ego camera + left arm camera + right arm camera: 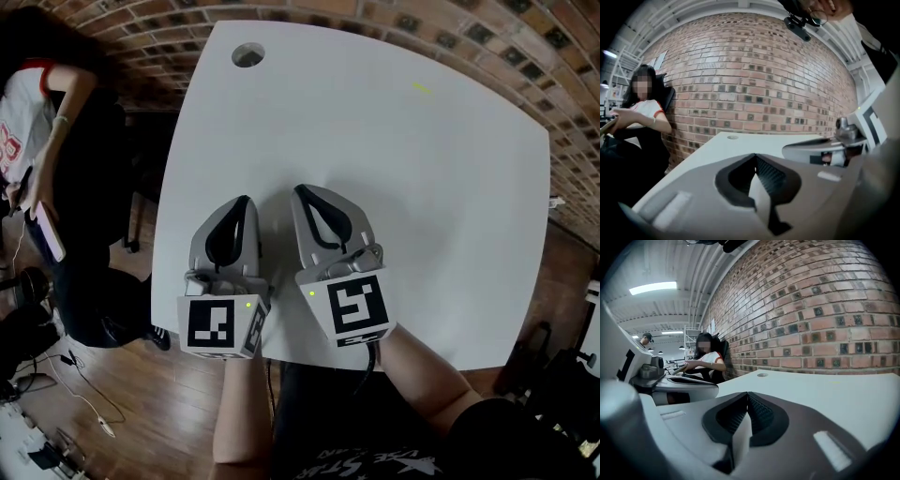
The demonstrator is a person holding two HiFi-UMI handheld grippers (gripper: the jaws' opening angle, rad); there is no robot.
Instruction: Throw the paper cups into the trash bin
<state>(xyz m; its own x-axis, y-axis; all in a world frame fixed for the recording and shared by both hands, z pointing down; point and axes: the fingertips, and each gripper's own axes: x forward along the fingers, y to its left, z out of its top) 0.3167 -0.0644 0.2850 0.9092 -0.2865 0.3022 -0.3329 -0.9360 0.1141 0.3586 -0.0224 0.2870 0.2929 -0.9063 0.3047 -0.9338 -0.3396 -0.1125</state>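
The left gripper [246, 201] and right gripper [300, 190] lie closed and empty at the white table's [422, 169] near edge. No paper cups or trash bin are in view, so neither gripper is nearer.

We see a white counter [422, 169] with a round hole [247, 55] near its far corner, a brick wall [450, 28] beyond, and a seated person [37, 141] beside it on a wooden floor [141, 412].
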